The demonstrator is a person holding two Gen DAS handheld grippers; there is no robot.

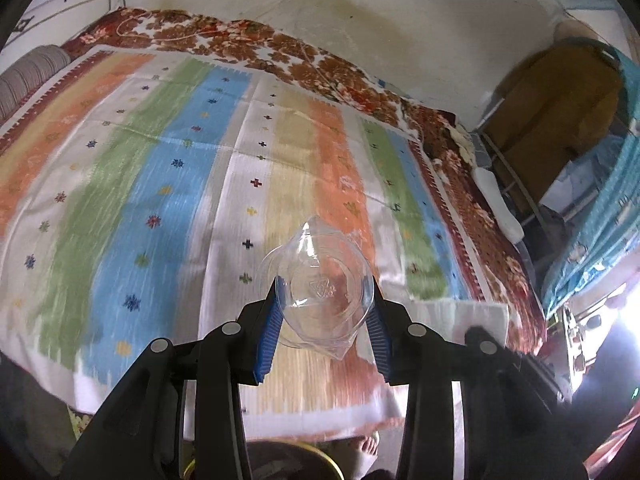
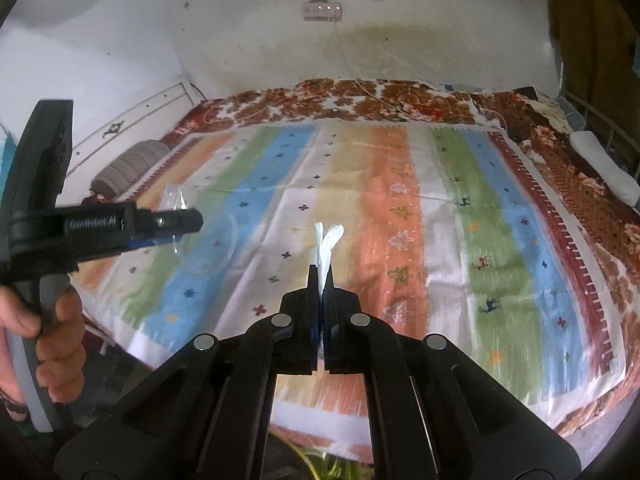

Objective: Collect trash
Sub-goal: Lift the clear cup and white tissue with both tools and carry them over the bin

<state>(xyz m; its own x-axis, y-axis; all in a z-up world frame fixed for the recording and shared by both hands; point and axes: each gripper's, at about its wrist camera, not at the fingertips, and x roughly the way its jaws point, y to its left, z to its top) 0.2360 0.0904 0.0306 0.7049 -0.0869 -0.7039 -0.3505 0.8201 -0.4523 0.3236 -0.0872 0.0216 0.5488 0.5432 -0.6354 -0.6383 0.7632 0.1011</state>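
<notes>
Left tongs (image 1: 325, 300) clamped on a clear plastic container (image 1: 320, 288), blue ribbed pads pressing its sides at 9 and 3 o'clock. Thin, glossy, crumpled; roughly round with an embossed mark on its flat face turned toward the camera. Pointed corners at 12 and 5 o'clock, long axis running between them. Held up above the bed (image 1: 160, 184), apart from its striped woven cover.

Right tongs (image 2: 321, 276) closed together on a white wrapper (image 2: 326, 246), a thin crinkled strip. Long axis straight out along the fingers toward 12 o'clock, free end split into two flaps. Also lifted off the bed, over a white stripe.

In the right wrist view, at 9 o'clock, left tongs seen side-on, the container a blurred transparent shape beside them.
</notes>
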